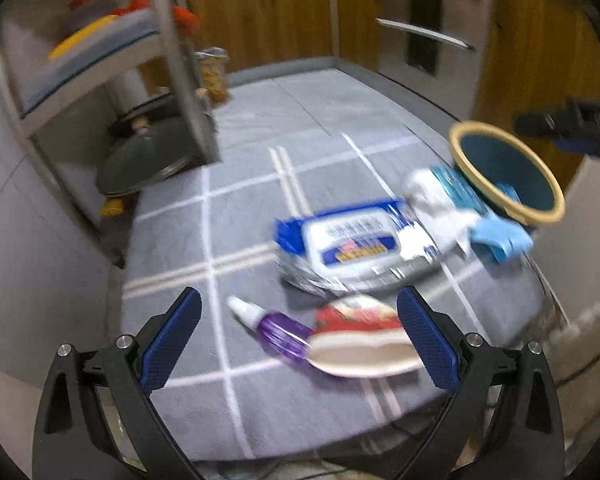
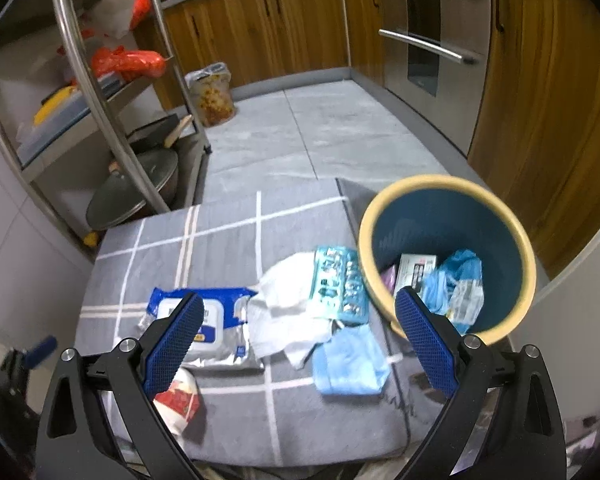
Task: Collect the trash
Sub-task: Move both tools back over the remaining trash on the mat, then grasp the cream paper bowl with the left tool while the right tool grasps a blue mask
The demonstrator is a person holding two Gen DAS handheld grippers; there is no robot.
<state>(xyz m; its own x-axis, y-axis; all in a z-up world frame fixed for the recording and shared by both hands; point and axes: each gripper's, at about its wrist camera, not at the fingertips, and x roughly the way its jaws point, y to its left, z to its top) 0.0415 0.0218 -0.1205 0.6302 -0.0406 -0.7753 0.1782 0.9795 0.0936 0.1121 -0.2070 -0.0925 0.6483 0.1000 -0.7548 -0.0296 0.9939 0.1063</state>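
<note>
On the grey checked mat (image 1: 236, 208) lie a blue-and-white wipes pack (image 1: 348, 240), a white tissue (image 2: 288, 312), a teal blister pack (image 2: 340, 284), a light blue face mask (image 2: 348, 364), a small purple bottle (image 1: 276, 330) and a crushed red-and-white paper cup (image 1: 364, 336). The blue bin with a cream rim (image 2: 446, 256) stands at the mat's right and holds several wrappers. My left gripper (image 1: 300, 344) hangs open above the bottle and cup. Nothing sits between the open fingers of my right gripper (image 2: 300, 348), which hovers over the tissue and mask.
A steel shelf rack (image 2: 100, 92) with pots, a lid and red bags stands at the left. Wooden cabinets and an oven (image 2: 432, 32) line the back and right. A bag of food (image 2: 212, 94) sits on the floor by the rack.
</note>
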